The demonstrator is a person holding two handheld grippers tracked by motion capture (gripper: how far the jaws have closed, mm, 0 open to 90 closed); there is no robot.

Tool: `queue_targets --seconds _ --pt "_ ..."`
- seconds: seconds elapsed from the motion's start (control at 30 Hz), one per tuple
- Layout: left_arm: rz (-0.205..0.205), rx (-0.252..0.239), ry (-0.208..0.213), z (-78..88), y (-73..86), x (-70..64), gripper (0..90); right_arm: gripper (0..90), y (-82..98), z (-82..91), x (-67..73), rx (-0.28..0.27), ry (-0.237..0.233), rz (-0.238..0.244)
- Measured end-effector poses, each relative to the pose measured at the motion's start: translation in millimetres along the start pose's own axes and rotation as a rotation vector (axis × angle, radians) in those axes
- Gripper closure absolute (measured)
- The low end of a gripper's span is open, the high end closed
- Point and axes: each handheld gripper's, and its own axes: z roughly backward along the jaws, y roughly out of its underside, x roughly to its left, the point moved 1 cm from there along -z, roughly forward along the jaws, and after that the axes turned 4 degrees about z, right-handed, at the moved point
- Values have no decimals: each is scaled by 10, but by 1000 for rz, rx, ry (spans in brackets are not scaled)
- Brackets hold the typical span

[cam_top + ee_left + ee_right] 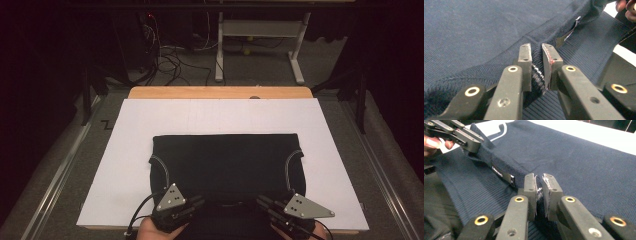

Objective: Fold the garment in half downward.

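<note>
Both claws sit at the bottom of the frame: my left claw (536,67) and right claw (539,195) are each nearly closed, pinching the collar of the dark sweater (225,157) spread mid-desk on the white sheet (125,165). Grasp made; I judge any folding undone.

Count from my side: 1 sweater (227,162), dark navy, with 1 black label (502,174) at the collar and 2 white curved stripes, one per shoulder. 1 white sheet (220,117) under it, on 1 wooden table (220,92). 2 grippers, left gripper (192,205) and right gripper (265,204), 2 fingers (525,65) each, 1 grey plate on top of each. 1 white-legged frame (260,45) on the floor beyond the table.
</note>
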Motion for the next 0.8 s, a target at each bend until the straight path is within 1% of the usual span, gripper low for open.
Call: queue_targets --seconds 0.33,0.4,0.53,0.6,0.67,0.73,0.8 --pt "-24 17 21 45 88 -138 728 826 74 116 94 4 -19 -4" --pt "-22 18 24 54 106 -152 700 826 84 135 105 4 -23 -4" --pt "-23 15 26 73 131 -172 698 820 104 162 129 7 -32 -6" --pt "-21 18 30 78 142 -180 690 805 114 173 139 8 -36 -8" --pt "-10 22 44 76 156 -190 672 779 126 176 143 10 -40 -10" --pt "-12 26 43 73 165 -207 640 751 132 183 144 6 -38 -16" --pt "-9 20 41 84 162 -214 613 723 132 190 138 1 -33 -21"
